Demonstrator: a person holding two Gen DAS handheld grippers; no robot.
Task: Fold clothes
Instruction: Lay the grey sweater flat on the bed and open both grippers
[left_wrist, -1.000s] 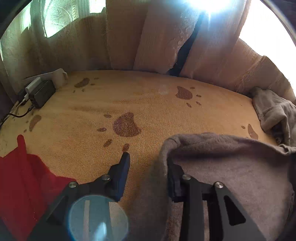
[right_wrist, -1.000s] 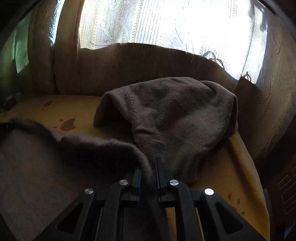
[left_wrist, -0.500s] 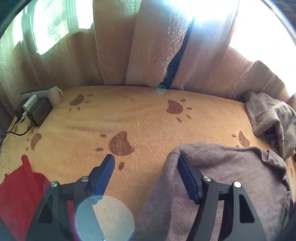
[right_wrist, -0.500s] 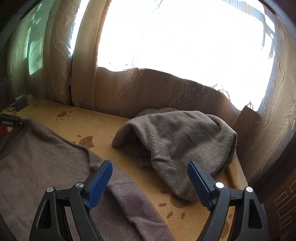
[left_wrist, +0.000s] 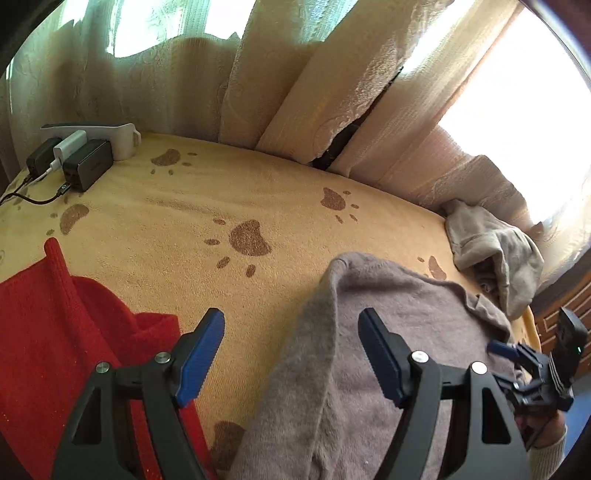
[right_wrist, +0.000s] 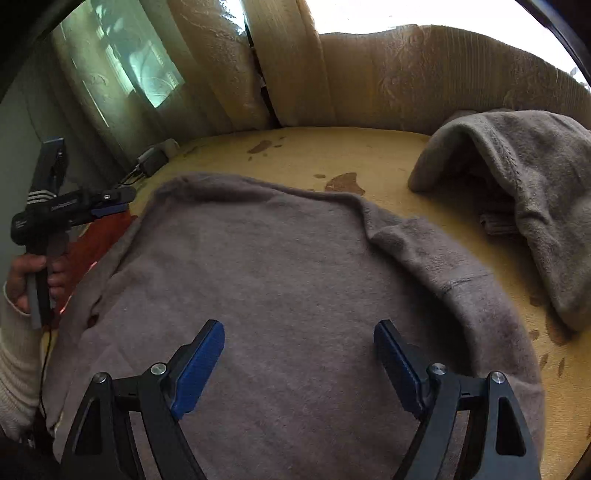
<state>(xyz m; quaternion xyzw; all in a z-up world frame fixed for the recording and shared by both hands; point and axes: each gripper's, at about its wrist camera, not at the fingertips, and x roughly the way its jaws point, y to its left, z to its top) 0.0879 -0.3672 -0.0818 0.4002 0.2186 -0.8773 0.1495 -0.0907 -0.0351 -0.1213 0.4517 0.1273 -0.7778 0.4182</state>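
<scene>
We've got the left gripper (left_wrist: 291, 354) with its jaws wide apart, and they've just been opening more; the folded edge of the grey-brown sweater (left_wrist: 388, 332) runs up between them but the blue pads (left_wrist: 201, 354) aren't pressing on it. The right gripper (right_wrist: 299, 365) is spread wide too, having just let go, hovering over the middle of the same sweater (right_wrist: 277, 277) with nothing pinched. Both point steeply down at it. In the right wrist view a hand (right_wrist: 33, 277) in a cream ribbed sleeve grips the left tool's handle at the sweater's left edge.

The sweater looks like soft fuzzy knit, lying mostly flat on the yellow paw-print blanket (left_wrist: 221, 206), with a thick rolled fold along its far and right sides. Left of it is a red ribbed knit (left_wrist: 55, 332). Beyond its right corner sits a crumpled grey garment (right_wrist: 524, 177). Far past the sweater there's a power strip with chargers (left_wrist: 81, 155) by the patterned beige curtains (left_wrist: 295, 92)
</scene>
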